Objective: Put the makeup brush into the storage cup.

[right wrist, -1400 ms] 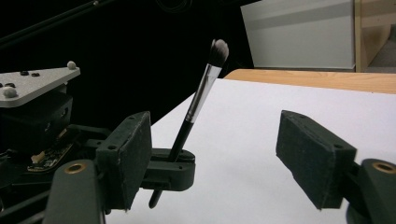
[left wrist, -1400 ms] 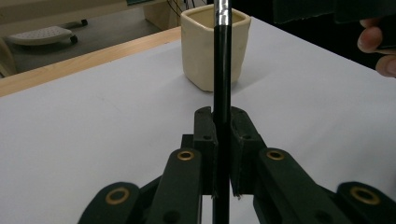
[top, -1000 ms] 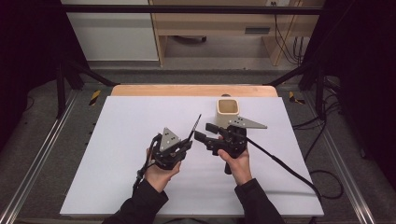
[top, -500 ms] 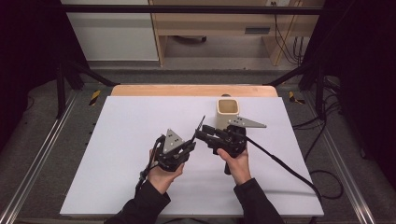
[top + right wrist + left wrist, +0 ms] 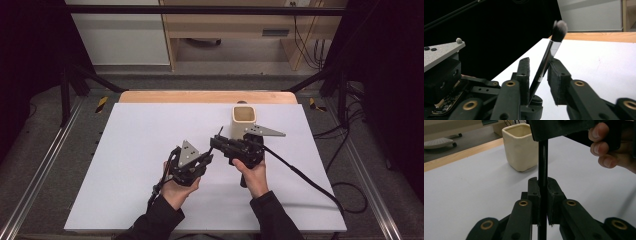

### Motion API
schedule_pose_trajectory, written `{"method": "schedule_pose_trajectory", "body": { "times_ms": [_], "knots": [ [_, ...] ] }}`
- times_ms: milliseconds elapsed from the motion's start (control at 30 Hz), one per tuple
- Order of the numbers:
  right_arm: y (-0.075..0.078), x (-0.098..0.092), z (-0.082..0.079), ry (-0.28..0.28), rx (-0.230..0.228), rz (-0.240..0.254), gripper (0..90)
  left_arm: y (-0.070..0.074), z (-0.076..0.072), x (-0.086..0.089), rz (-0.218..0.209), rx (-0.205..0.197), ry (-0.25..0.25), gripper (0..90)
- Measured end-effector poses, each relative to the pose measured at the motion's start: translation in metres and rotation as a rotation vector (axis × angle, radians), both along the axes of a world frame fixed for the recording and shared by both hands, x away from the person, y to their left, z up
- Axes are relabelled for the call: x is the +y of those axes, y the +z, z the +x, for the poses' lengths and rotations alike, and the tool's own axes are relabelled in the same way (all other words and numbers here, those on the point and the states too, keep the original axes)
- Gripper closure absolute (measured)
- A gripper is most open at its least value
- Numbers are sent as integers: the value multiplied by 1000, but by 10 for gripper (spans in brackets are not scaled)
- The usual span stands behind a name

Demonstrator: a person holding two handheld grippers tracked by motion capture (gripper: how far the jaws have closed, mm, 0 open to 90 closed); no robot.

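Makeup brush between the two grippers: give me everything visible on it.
The brush is thin, with a glossy black handle, a silvery metal collar and a dark, soft, rounded tuft with a greyish tip. It stands tilted above the white table, tuft uppermost. The left gripper is shut on the handle, pads pressing both sides. The right gripper has its jaws around the upper handle; they have just been closing, with a gap visible beside it. A cream cup stands behind, apart.

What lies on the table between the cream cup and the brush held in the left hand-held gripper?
Nothing: in the left gripper view, bare white table runs from the cup to the brush.
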State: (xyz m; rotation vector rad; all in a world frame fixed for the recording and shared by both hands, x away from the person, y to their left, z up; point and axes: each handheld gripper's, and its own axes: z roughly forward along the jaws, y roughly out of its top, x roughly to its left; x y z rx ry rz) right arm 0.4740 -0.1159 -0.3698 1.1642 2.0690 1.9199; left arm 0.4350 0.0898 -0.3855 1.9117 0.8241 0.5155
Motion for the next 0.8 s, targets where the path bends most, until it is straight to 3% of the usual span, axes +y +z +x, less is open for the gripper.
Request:
{"method": "schedule_pose_trajectory", "body": {
  "times_ms": [800],
  "knots": [
    [1, -1, -3, 65, -2, 25, 837, -4, -1, -3, 4, -6, -8, 830]
  ]
}}
